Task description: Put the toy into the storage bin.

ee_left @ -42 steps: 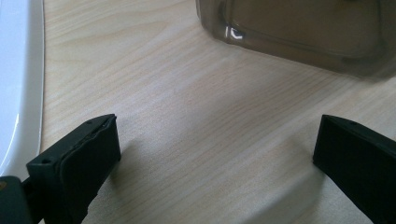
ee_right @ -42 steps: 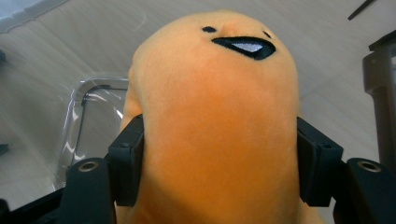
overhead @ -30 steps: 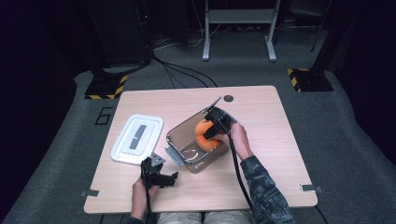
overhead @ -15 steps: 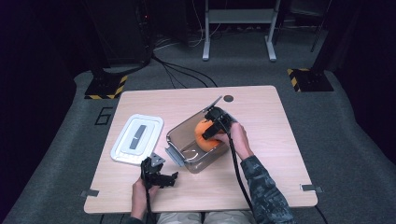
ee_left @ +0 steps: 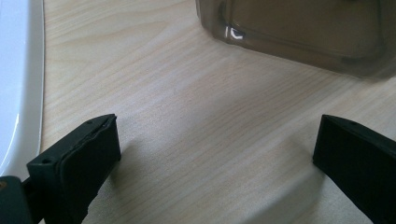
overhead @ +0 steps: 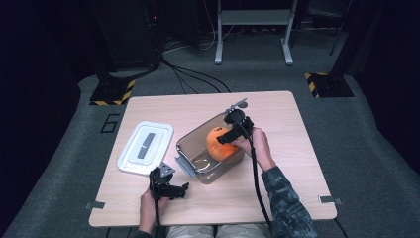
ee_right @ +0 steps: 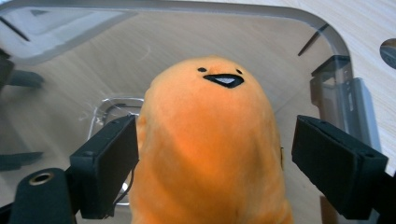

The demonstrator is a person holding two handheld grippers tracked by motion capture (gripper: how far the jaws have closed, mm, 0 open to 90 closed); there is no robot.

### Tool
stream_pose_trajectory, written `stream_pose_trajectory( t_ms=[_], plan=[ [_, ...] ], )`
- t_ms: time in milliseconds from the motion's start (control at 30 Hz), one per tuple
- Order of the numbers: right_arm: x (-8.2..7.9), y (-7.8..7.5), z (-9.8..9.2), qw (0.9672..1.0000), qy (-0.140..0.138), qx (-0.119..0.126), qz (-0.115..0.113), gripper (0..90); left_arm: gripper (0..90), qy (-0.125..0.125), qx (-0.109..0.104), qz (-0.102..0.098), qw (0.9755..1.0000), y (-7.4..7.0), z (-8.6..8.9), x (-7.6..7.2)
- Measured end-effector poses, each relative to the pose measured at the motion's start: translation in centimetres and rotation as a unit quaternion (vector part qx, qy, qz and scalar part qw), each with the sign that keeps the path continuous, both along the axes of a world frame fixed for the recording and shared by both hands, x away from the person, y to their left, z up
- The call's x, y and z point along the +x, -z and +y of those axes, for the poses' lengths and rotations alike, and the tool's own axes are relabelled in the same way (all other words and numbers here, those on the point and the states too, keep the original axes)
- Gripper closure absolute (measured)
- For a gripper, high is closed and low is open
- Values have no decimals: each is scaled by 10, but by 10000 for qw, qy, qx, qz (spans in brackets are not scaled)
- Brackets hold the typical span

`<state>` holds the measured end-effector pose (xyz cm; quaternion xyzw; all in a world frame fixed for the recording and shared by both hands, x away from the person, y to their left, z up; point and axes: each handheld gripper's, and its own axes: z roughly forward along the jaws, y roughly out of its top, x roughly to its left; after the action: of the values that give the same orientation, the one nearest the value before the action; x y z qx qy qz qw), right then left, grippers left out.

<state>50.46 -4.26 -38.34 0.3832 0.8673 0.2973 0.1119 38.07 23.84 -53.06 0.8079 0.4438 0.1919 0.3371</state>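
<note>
An orange plush toy (ee_right: 210, 149) with a small black mouth was seen standing inside a clear plastic container (overhead: 194, 157), which was set near the middle of the bench (overhead: 297, 124), turned at an angle to its edges. The right gripper (overhead: 229, 137) was held over the container's far right part, just above the toy. In the right gripper view its fingers (ee_right: 105, 163) were spread to either side of the toy; the left one lay right at the plush, and a gap showed between the toy and the right one. The jaws had just been opening, with the toy between them and no squeeze visible on it. A white lid (overhead: 144, 147) lay flat beside the container, toward the bench's left edge. The left gripper (overhead: 171, 188) was rested near the front edge, just in front of the container's near corner. Its fingers (ee_left: 79, 163) were held wide apart over bare wood, with nothing between them.
</note>
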Motion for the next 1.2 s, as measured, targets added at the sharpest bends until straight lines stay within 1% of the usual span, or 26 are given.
stream_pose_trajectory(
  t_ms=[100,133,167,233,333,367,400,500,533,600,767,800,900,1000,1100,1200],
  plan=[
    [-3,-3,-7,10000,-6,72,-66,124,3,0,0,-1,10000,0,0,0],
    [-5,-4,-11,9999,-8,100,-135,117,3,4,0,1,10000,0,0,0],
    [-6,-5,-13,9998,-9,125,-139,109,3,-2,-2,-1,10000,0,0,0],
    [-10,-6,-20,9995,-23,229,-203,100,3,5,2,1,10000,0,0,0],
    [-17,-8,-34,9987,-19,385,-325,80,3,-3,-1,-1,10000,0,0,0],
    [-19,-9,-36,9986,12,408,-322,76,3,2,1,-1,10000,0,0,0],
    [-21,-9,-41,9983,9,428,-387,69,3,-2,0,-2,10000,0,0,0],
    [-28,-9,-55,9977,30,484,-472,54,3,-5,-2,-1,10000,0,0,0],
    [-30,-8,-60,9972,58,513,-533,49,3,2,0,1,10000,0,0,0],
    [-34,-7,-70,9966,127,577,-580,43,3,2,0,1,10000,0,0,0],
    [-42,-3,-98,9942,353,773,-652,24,3,3,0,3,10000,0,0,0],
    [-43,-2,-103,9936,387,816,-681,21,3,-4,-3,1,10000,0,0,0],
    [-46,5,-121,9923,491,925,-666,8,3,5,2,3,10000,0,0,0],
    [-49,13,-133,9914,611,955,-647,0,3,2,-4,3,10000,0,0,0],
    [-51,24,-145,9905,744,989,-596,0,3,-1,0,3,10000,0,0,0],
    [-53,41,-157,9898,901,959,-543,0,3,0,0,3,10000,0,0,0]
  ],
)
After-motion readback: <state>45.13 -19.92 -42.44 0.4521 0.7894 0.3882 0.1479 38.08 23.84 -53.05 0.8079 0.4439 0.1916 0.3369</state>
